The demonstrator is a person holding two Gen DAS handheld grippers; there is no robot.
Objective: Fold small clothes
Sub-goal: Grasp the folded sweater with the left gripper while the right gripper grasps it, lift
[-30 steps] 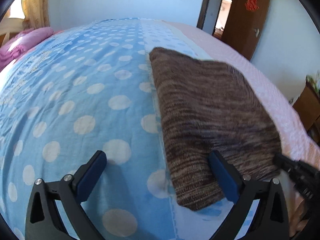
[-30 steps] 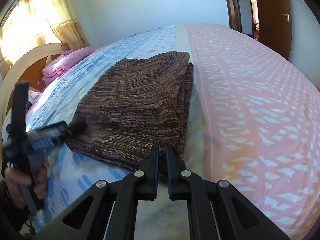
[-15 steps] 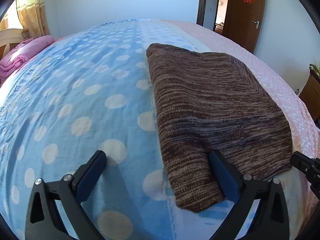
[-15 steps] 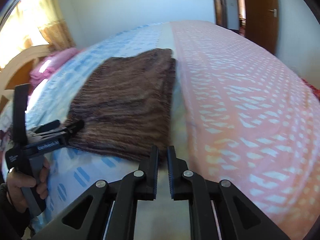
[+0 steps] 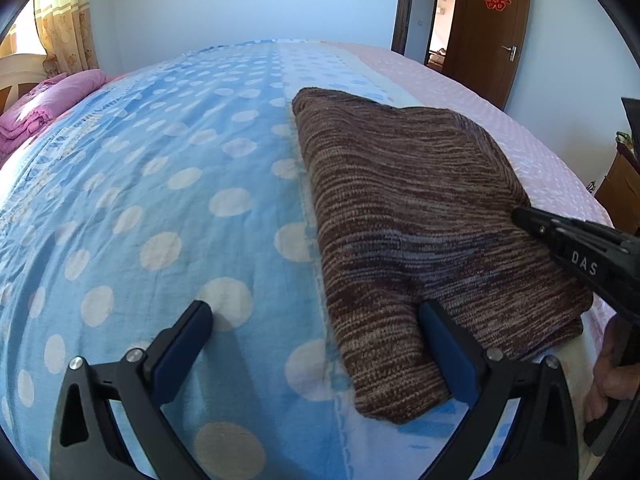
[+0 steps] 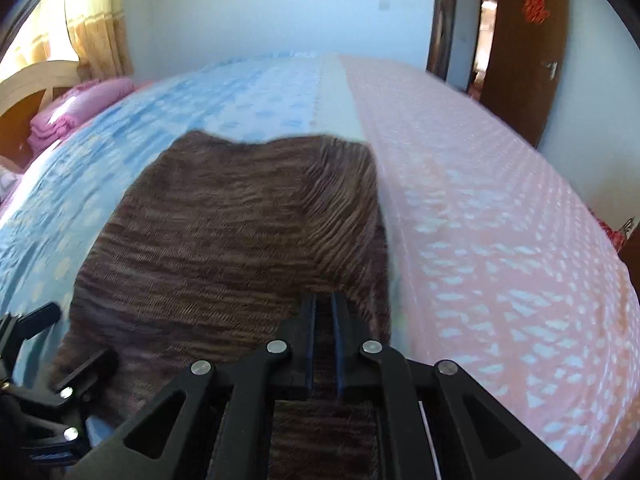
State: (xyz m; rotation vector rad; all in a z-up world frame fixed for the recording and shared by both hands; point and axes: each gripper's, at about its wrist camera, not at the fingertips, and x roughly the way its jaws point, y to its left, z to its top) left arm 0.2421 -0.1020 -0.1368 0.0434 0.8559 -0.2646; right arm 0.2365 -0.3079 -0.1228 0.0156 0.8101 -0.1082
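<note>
A folded brown striped knit garment point(image 5: 408, 216) lies on the bed; it also shows in the right wrist view point(image 6: 224, 248). My left gripper point(image 5: 316, 320) is open at the garment's near left corner, one finger on the blue sheet and one on the knit. My right gripper point(image 6: 323, 304) is shut and empty, its tips over the garment's right part. It shows in the left wrist view point(image 5: 520, 214) above the knit's right edge. The left gripper shows at the lower left of the right wrist view point(image 6: 72, 340).
The bed has a blue polka-dot sheet point(image 5: 160, 184) on the left and a pink patterned sheet point(image 6: 500, 240) on the right. Folded pink bedding point(image 5: 44, 108) lies by the headboard. A brown door point(image 5: 492, 24) stands open at the back right.
My right gripper has moved forward and left from the garment's near right corner to over the knit. The left gripper has stayed open at the near left corner.
</note>
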